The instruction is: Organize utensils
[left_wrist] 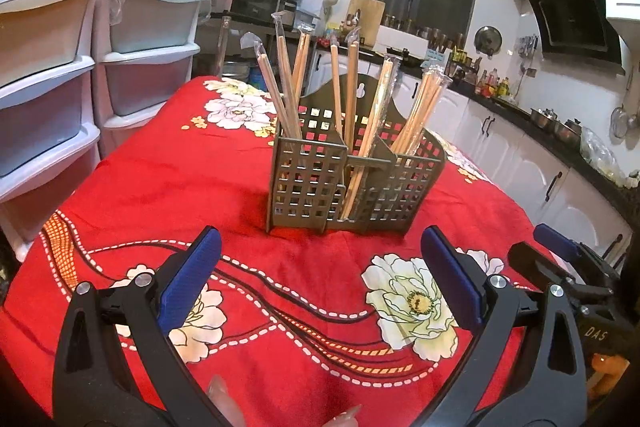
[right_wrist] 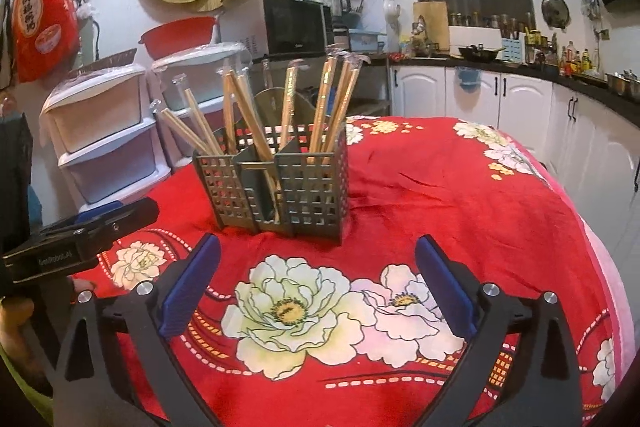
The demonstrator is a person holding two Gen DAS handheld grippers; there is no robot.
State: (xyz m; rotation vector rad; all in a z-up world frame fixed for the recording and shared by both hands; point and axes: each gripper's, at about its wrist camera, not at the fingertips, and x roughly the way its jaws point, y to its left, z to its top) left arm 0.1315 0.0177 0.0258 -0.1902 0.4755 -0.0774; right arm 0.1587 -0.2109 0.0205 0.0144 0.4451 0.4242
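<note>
A grey slotted utensil holder (left_wrist: 312, 183) stands on the red flowered tablecloth (left_wrist: 200, 187), and its compartments hold several pairs of wrapped wooden chopsticks (left_wrist: 280, 87) leaning outward. My left gripper (left_wrist: 320, 251) hovers just in front of it, jaws wide apart with nothing between the blue pads. From the right wrist view the same holder (right_wrist: 308, 187) with its chopsticks (right_wrist: 328, 107) sits ahead and slightly left of my right gripper (right_wrist: 318, 259), which is open and empty. The right gripper (left_wrist: 560, 247) also shows at the right edge of the left wrist view.
White plastic drawer units (left_wrist: 52, 99) stand past the table's left side. Kitchen counter and cabinets (right_wrist: 520, 95) run along the right and back. The cloth's far edge (right_wrist: 592, 227) drops off to the right. A fingertip (left_wrist: 224, 399) shows at the bottom of the left view.
</note>
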